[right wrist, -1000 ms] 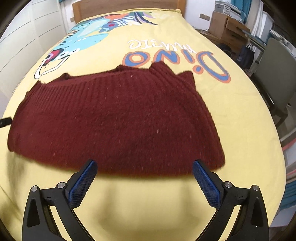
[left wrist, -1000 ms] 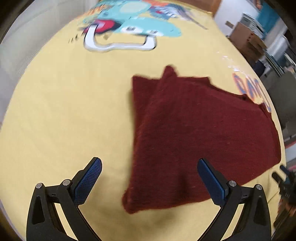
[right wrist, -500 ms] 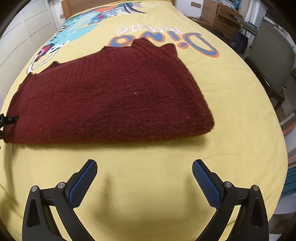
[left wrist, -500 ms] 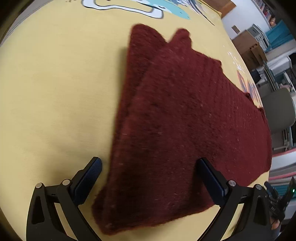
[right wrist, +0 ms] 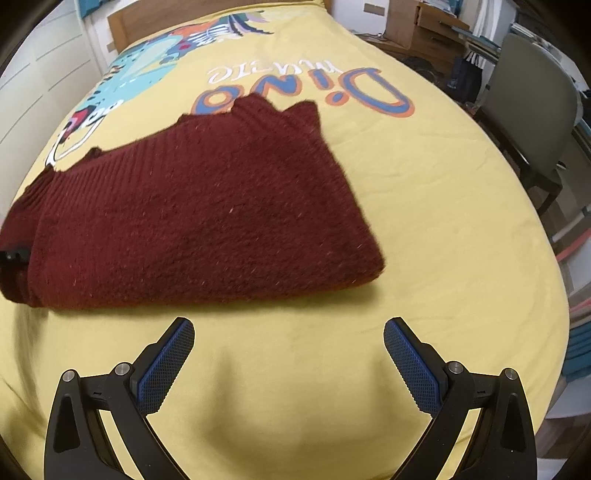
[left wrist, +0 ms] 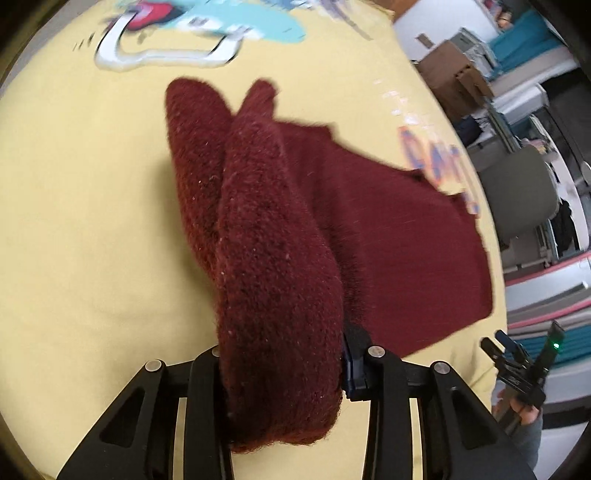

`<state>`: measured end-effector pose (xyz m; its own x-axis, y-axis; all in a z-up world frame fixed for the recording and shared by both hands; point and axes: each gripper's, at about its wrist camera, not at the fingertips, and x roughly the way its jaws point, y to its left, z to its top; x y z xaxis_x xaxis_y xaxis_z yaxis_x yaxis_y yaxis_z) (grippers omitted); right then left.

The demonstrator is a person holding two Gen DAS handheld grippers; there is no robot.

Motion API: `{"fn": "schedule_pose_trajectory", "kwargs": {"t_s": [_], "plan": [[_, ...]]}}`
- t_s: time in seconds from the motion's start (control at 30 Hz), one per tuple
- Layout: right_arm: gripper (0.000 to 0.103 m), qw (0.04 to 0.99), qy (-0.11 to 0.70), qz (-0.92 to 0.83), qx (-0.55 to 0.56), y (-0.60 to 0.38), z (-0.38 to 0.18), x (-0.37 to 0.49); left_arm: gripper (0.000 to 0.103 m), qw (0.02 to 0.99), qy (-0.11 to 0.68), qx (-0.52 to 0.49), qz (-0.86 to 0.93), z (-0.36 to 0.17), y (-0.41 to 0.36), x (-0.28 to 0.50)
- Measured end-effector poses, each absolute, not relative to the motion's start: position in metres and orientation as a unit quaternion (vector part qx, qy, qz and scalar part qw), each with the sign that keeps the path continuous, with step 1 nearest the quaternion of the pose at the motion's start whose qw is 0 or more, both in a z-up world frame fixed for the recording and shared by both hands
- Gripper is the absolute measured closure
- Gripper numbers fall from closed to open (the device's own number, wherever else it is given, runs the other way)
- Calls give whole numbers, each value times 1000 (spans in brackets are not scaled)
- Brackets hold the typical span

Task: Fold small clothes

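Observation:
A dark red knitted sweater [right wrist: 207, 221] lies folded on the yellow bedspread [right wrist: 424, 184]. In the left wrist view its near end [left wrist: 280, 295] is bunched up and raised between the fingers of my left gripper [left wrist: 284, 369]. The jaws are closing, and the pads pinch the thick fold. The rest of the sweater [left wrist: 388, 229] trails flat to the right. My right gripper [right wrist: 288, 354] hangs open over bare bedspread just in front of the sweater's long edge, with nothing between its blue pads [right wrist: 166, 365]. It also shows at the lower right of the left wrist view as the right gripper [left wrist: 517, 362].
The bedspread carries a dinosaur print [right wrist: 155, 62] and "Dino" lettering [right wrist: 306, 92]. A wooden headboard [right wrist: 147, 18] stands at the far end. A grey chair [right wrist: 528, 107] and cardboard boxes [left wrist: 454, 77] stand beside the bed on the right. A white wall [right wrist: 33, 74] runs along the left.
My left gripper moved onto the sweater's end, closed on it and lifted it off the bedspread. The right gripper drew back from the sweater's long edge and stayed open.

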<state>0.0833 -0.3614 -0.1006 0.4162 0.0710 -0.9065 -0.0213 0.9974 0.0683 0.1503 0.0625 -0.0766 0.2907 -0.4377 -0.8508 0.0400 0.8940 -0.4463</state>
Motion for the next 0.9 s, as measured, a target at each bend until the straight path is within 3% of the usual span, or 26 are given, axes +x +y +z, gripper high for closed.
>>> {"fn": "schedule_pose_trajectory", "kwargs": {"t_s": [0.4,0.67,0.8,0.9], "plan": [[1,861,506,16,54,-401,-63,90,74,798,543,-94,-245,14,-84,189],[1,863,501,-10,58,-440,-52,95,75,774,577,-12,-260,-26,-219,210],[1,855,514,-19,69,-455,-61,90,74,762,607,27,-224,-70,-242,207],[1,848,525,-23,73,-464,-70,85,67,766,608,41,-203,-87,-248,204]]}}
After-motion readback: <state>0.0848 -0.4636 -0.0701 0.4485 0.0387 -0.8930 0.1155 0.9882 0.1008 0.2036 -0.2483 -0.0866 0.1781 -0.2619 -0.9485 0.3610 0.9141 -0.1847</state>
